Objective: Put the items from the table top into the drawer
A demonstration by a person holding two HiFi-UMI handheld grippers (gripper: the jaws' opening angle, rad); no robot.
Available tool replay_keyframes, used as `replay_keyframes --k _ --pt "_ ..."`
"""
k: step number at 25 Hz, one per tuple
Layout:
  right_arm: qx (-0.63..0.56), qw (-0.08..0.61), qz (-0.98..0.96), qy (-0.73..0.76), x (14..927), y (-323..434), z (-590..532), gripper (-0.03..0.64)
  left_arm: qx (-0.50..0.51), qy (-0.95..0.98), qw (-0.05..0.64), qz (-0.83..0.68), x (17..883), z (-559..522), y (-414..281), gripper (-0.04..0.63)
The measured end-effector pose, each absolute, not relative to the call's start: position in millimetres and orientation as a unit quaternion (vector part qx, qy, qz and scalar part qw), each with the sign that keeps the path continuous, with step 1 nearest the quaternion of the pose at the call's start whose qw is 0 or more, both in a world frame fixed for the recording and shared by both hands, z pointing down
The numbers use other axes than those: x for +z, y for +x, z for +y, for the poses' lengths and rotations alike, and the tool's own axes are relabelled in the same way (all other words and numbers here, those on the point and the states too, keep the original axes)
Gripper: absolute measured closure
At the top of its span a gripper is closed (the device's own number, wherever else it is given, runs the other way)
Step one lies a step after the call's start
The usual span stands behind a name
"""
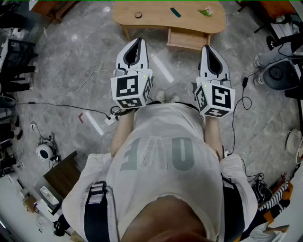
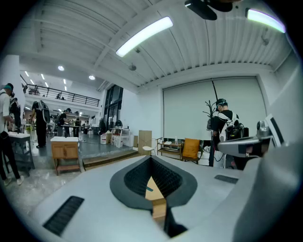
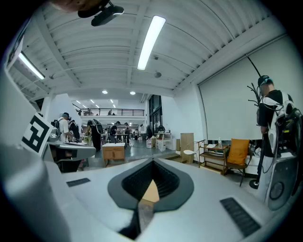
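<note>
Items for the drawer [image 1: 188, 39] lie well out of reach at the far end of the scene.

Nearest, seen from above, is the person's pale shirt [image 1: 161, 142]. It carries large grey-green letters that cannot be read with any certainty from this angle.

Just beyond the shirt are two grippers, held side by side and almost level. The left gripper [image 1: 138, 41] has its jaws closed tip to tip on nothing. The right gripper [image 1: 207, 48] looks the same, jaws together and empty. Each carries a cube with black-and-white square markers, which are patterns, not words.

Farther on is grey marbled floor [image 1: 94, 61] with loose cables.

Farthest is the light wooden bench [image 1: 156, 21]. The drawer hangs under its right half and seems pulled partly out.

Three small things rest on the bench top, well apart from each other:
- **Left:** a dark round piece [image 1: 138, 15]. It is probably light and rigid, and best pinched across its rim.
- **Middle:** a thin teal strip [image 1: 175, 12] lying flat. It is likely stiff and apt to slide, so a grip across its narrow width should suit.
- **Right:** a green crumpled scrap [image 1: 206, 12]. It is probably soft and nearly weightless, and safest taken at its bulkiest part.

No brand or label shows on any of them at this distance.
</note>
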State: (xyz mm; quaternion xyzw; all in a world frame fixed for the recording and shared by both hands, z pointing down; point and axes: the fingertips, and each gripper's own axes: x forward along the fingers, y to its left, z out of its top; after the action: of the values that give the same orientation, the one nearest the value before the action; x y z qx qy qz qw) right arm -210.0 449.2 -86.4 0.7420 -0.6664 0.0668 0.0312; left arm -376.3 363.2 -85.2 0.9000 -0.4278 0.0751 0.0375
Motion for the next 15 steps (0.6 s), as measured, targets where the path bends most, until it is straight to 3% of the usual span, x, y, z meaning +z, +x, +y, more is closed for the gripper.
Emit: replay_keyframes --k 15 --pt "0.087 0.006 -0.671 0.736 -63.8 -178.9 462.3 0.612 0.08 0.896 0.057 -0.433 -67.4 367.7 -349.7 0.594"
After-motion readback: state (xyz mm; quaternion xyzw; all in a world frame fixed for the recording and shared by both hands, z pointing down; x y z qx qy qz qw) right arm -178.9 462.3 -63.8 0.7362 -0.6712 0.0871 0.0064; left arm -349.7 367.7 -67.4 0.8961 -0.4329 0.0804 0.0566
